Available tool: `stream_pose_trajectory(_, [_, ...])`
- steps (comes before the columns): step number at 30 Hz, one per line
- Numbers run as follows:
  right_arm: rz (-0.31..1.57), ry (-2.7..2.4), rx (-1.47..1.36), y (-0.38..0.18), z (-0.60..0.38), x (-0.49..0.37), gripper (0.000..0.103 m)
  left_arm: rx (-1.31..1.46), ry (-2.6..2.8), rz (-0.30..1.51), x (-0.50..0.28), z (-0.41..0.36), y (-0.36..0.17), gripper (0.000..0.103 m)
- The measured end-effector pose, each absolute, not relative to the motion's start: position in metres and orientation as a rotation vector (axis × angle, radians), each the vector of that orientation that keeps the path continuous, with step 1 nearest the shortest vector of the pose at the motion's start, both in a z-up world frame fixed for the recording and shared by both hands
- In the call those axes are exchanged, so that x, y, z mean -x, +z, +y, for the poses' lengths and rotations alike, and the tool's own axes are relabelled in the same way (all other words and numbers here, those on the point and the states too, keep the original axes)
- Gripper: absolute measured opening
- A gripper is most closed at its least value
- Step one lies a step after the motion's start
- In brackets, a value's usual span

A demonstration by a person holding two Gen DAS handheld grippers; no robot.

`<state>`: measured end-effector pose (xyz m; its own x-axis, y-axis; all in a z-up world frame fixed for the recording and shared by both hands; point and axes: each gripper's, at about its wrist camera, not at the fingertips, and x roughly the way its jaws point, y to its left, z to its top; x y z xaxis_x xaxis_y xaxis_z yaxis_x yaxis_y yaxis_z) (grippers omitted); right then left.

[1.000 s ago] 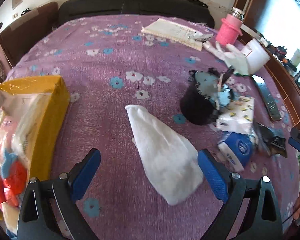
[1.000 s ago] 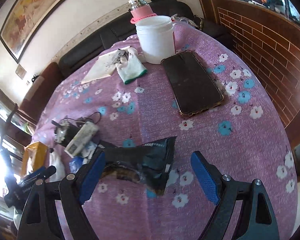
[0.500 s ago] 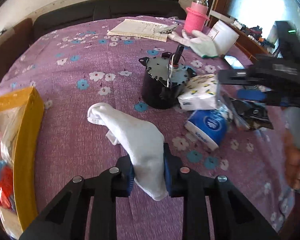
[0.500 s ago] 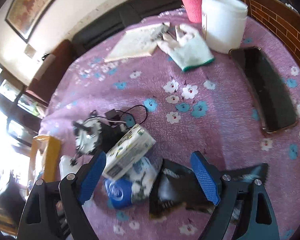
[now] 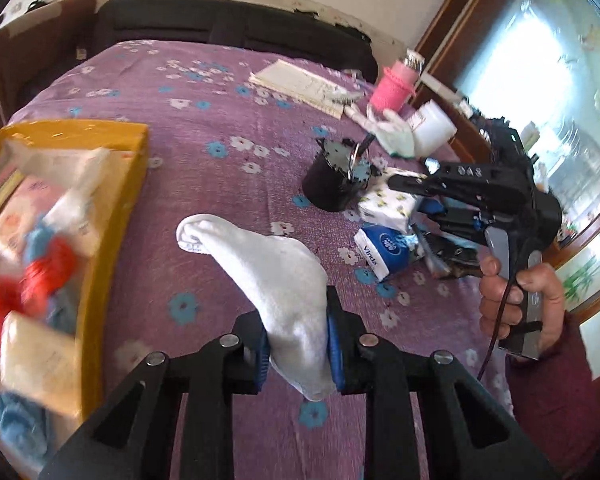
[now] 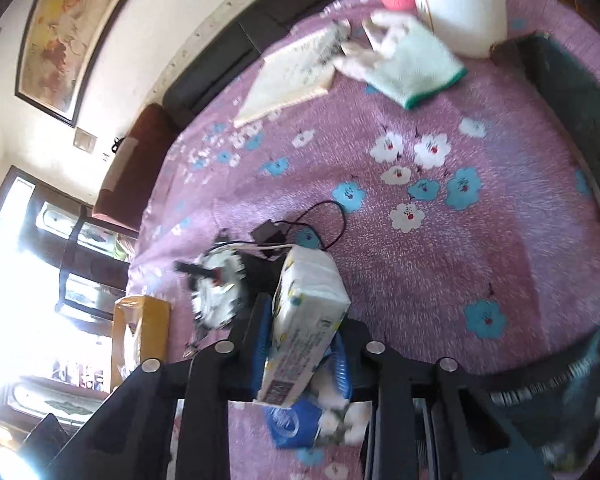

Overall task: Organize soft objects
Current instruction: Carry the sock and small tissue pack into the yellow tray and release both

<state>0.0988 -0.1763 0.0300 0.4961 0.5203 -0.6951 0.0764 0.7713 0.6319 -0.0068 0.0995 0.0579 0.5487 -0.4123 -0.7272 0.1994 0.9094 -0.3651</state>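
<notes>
Black fingers [image 5: 256,350], blue pads, maroon sleeve [image 5: 556,392]

Dark sofa [image 5: 228,28], framed painting [image 6: 72,28], bright window [image 5: 540,60]

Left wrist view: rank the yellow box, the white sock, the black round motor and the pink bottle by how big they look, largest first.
1. yellow box, cut off by the frame edge
2. white sock, pinched in the left gripper close to the lens, so its size is inflated
3. black round motor
4. pink bottle, farthest away, so it looks smallest
</notes>
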Motion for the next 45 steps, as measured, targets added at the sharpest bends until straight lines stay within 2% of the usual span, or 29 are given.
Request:
stream_pose_trajectory(11, [0.915,0.350,-0.485,0.101,-0.144,-0.038,0.028,0.458,-0.241,0.810,0.077,0.206,0.080,0.023])
stream_pose_trajectory(24, [0.975,0.564,-0.318,0.110,-0.026,-0.014,0.028,0.446,0.030,0.831,0.106,0.285,0.059,0.024])
stream_pose_trajectory(26, [0.989,0.589,-0.288,0.109,-0.003,-0.013,0.028,0.407,0.060,0.862,0.102,0.285,0.051,0.034])
stream_pose_trajectory(28, [1.003,0.606,-0.262,0.108,0.016,-0.015,0.028,0.383,0.074,0.870,0.103,0.285,0.046,0.063])
stream_pose_trajectory(30, [1.018,0.621,-0.234,0.107,0.038,-0.019,0.028,0.359,0.075,0.844,0.105,0.286,0.047,0.071])
stream_pose_trajectory(34, [1.054,0.652,-0.208,0.103,0.078,-0.031,0.028,0.351,0.055,0.792,0.111,0.293,0.053,0.076])
stream_pose_trajectory(40, [1.093,0.687,-0.139,0.092,0.138,-0.042,0.028,0.396,0.033,0.747,0.121,0.316,0.061,0.077])
stream_pose_trajectory(45, [1.057,0.639,-0.117,0.095,0.179,-0.073,0.028,0.431,0.007,0.709,0.131,0.330,0.066,0.082])
